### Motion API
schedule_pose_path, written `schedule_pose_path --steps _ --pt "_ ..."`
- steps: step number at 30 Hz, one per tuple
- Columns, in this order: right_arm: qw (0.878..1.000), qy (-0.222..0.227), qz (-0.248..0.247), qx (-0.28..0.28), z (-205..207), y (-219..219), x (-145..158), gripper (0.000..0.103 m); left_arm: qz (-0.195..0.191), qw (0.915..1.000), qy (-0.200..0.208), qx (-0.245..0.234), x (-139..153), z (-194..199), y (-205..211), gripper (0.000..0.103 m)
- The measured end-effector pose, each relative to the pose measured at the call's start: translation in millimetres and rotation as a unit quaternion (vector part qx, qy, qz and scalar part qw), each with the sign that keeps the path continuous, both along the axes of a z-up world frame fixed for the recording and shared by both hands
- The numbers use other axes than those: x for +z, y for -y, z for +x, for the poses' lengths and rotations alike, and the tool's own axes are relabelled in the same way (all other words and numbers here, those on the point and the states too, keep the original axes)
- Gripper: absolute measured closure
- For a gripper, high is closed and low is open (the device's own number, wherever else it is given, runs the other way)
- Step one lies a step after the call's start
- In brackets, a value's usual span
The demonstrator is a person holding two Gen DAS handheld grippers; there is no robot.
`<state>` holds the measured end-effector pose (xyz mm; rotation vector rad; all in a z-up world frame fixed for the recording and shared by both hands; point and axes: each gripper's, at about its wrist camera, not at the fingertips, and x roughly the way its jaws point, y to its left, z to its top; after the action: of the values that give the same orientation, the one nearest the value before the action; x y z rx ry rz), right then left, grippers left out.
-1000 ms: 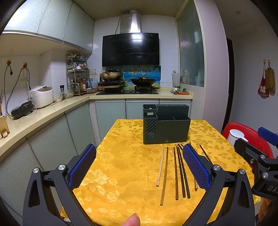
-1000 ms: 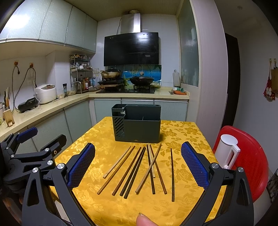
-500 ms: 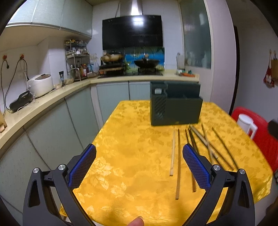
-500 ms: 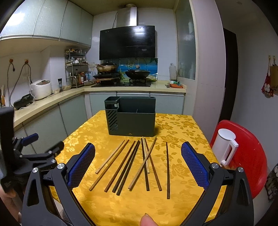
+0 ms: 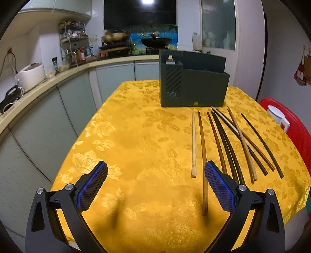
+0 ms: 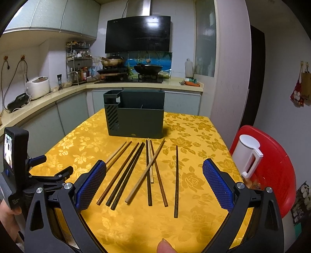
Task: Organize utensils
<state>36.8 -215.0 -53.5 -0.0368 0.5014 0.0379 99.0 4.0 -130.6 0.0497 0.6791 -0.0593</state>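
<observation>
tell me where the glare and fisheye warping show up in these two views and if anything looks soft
Left wrist view: the chopsticks bow into curves toward the right edge, a ceiling-light glare sits on the range hood, and the left gripper casts a soft shadow on the yellow tablecloth. Right wrist view: counter and door frames bend, faint glare on the hood, the fingertip at the bottom edge is blurred.

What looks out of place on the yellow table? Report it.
The wooden chopsticks lie scattered and partly crossed on the yellow floral tablecloth, instead of standing in the dark green utensil holder. Nothing looks spilled or damaged.
</observation>
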Motion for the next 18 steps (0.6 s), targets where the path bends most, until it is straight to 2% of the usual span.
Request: schedule_pose_path --steps 10,18 --pt "1.000 -0.019 -0.017 0.010 17 1 -15 0.007 0.030 0.9988 -0.023 -0.032 -19 13 9 0.007" --pt "0.999 -0.042 -0.006 0.002 27 11 -31 0.007 0.039 0.9955 -0.045 -0.074 -29 25 15 0.009"
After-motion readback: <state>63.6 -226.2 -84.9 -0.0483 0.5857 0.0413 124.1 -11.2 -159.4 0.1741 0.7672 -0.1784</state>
